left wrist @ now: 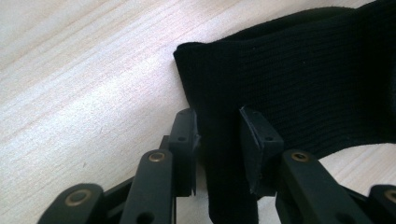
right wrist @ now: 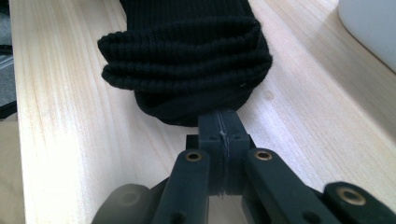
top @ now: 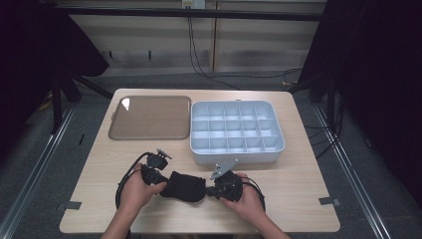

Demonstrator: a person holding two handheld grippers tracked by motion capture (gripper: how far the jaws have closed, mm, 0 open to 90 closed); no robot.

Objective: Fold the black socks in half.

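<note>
The right gripper (right wrist: pixel 220 122) is pressed together on one end of the black knit cloth (top: pixel 185 186), anchoring it. The left gripper (left wrist: pixel 218 140) straddles the opposite end, pads against the fabric, likely to stretch or fold it near the table's (top: pixel 298 199) front edge, before the compartment tray (top: pixel 237 133).

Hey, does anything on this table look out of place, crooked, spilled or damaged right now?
Nothing stands out. The black knit cloth lies bunched between the left gripper and right gripper. The brown tray and the divided bin sit squarely, nothing spilled.
</note>
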